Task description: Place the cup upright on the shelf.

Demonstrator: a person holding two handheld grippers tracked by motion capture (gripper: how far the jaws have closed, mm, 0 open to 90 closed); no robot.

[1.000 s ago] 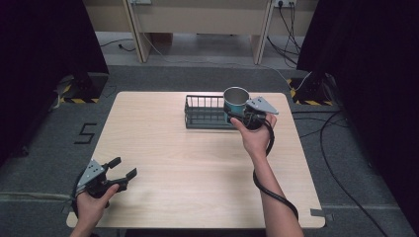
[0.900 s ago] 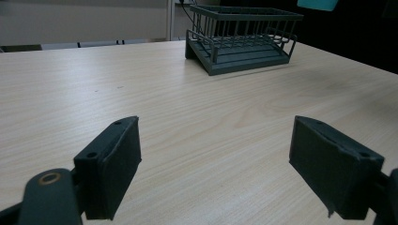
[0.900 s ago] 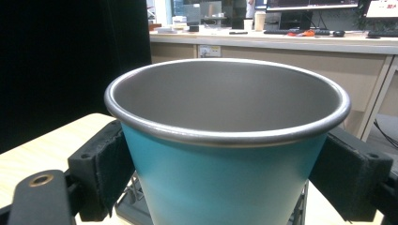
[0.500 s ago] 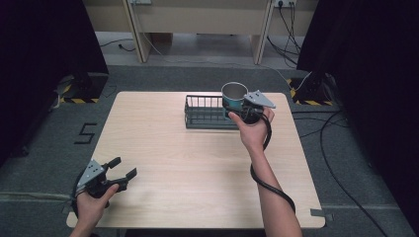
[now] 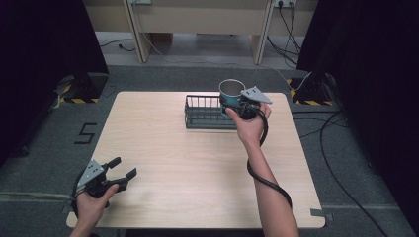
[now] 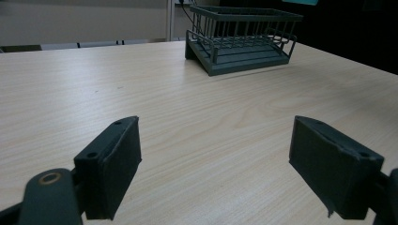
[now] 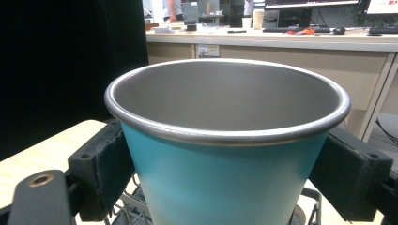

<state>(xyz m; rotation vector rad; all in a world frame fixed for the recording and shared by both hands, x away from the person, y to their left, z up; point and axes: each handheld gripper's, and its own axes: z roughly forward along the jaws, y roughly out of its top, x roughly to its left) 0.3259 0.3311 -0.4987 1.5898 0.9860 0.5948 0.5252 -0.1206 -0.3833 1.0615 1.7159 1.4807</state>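
So the right hand-held gripper (image 5: 236,105) has its two jaws clamped on either side of a teal cup (image 5: 230,93), squeezing the wall a little below the rim. In the right gripper view the cup (image 7: 220,187) sits squarely between the black pads, upright, mouth facing up. Gripping it by the sides like that makes sense to me: it stays level and the bottom is free to go down into something.

That something looks like the dark wire basket (image 5: 207,113), sitting around 12 o'clock on the surface (image 5: 197,163), far side from the person. The cup is held up over the basket's right end, roughly 1 o'clock from the middle of the surface, and you can see the wires (image 7: 136,206) just under it in the right gripper view. I'd guess it's being carried in or out, can't tell which.

The cup itself: teal outside, fading paler toward the bottom, plain dull grey metal inside with a rolled rim, wider at the top. Looks empty.

The left hand-held gripper (image 5: 120,168) is parked down at 7 o'clock near the front edge, jaws spread wide with nothing in them, seemingly just out of the way. From its view the basket (image 6: 241,40) is well apart across the bare wood
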